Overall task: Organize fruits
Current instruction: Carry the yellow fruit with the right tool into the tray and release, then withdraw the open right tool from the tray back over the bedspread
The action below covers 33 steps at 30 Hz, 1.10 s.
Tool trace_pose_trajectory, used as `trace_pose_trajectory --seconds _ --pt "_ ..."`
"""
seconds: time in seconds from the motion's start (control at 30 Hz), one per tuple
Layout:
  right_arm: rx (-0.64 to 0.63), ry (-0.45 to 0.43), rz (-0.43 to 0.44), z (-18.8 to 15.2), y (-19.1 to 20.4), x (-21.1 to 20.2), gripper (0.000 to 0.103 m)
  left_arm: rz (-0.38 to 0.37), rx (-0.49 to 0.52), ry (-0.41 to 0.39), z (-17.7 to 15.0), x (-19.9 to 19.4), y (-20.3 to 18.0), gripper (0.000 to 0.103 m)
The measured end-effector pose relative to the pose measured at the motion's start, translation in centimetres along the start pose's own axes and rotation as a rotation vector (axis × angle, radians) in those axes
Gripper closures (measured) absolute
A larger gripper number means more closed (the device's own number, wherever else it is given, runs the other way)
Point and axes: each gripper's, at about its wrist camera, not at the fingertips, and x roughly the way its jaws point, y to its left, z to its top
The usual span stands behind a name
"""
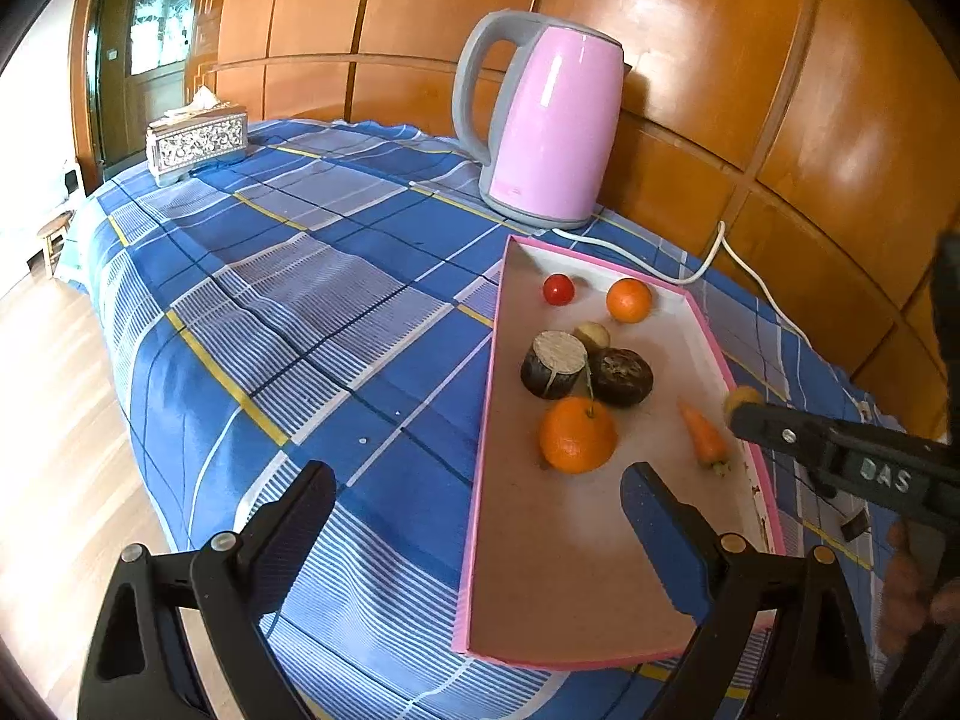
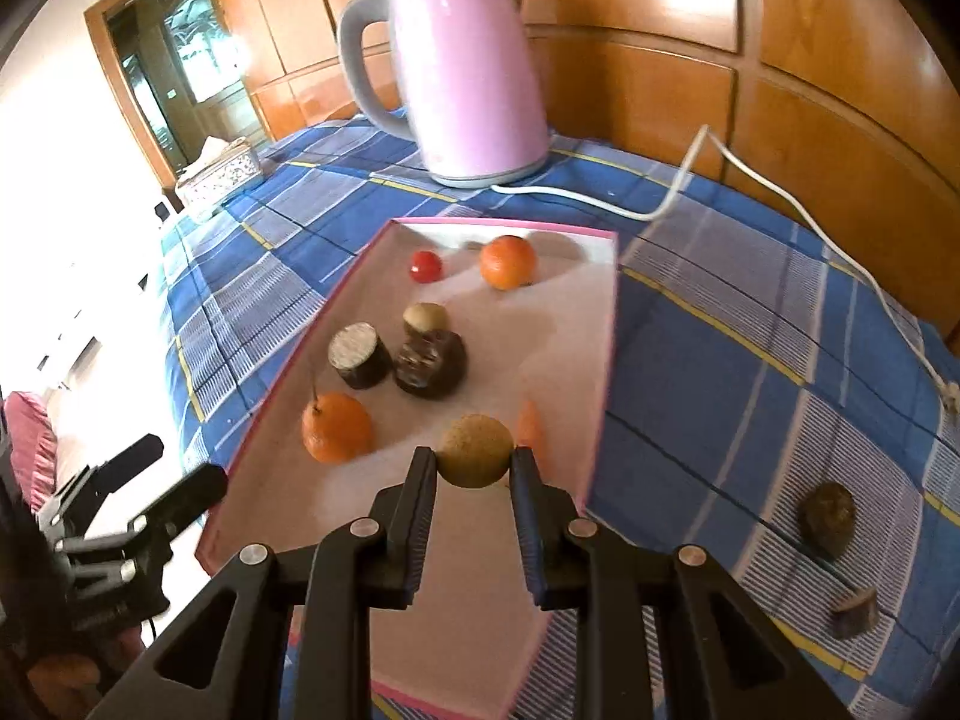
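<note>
A pink-rimmed tray (image 2: 558, 324) lies on the blue checked cloth. In it are a cherry tomato (image 2: 426, 266), an orange (image 2: 507, 262), a small tan fruit (image 2: 425, 318), a dark cut fruit (image 2: 359, 355), a dark round fruit (image 2: 431, 363), a stemmed orange (image 2: 337, 427) and a small carrot (image 1: 703, 435). My right gripper (image 2: 474, 462) is shut on a tan round fruit (image 2: 476, 450) above the tray's near part. From the left wrist it reaches in over the tray's right rim (image 1: 738, 414). My left gripper (image 1: 480, 516) stands open over the tray's left rim (image 1: 480, 480), holding nothing.
A pink kettle (image 1: 552, 126) stands behind the tray, its white cord (image 2: 690, 180) trailing right along the wooden wall. A patterned tissue box (image 1: 198, 141) sits at the far left. Two dark fruit pieces (image 2: 831, 519) (image 2: 855, 603) lie on the cloth right of the tray.
</note>
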Motion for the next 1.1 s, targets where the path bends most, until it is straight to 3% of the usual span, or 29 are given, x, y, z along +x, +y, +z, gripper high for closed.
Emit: trace_pose_trajectory --seconds 0.23,0.5,1.1 --pt "0.023 -0.002 0.005 0.9 1.1 1.7 0.077 0.000 0.002 0.004 -0.1 0.1 0.0 0.007" --pt "0.054 -0.029 -0.012 0.0 0.9 0.8 0.073 -0.004 0.002 0.004 -0.1 0.1 -0.1 0.007" --pt "0.274 -0.144 -0.274 -6.3 -4.5 -5.1 0.069 -0.036 0.089 -0.006 -0.7 -0.7 -2.5 0.007"
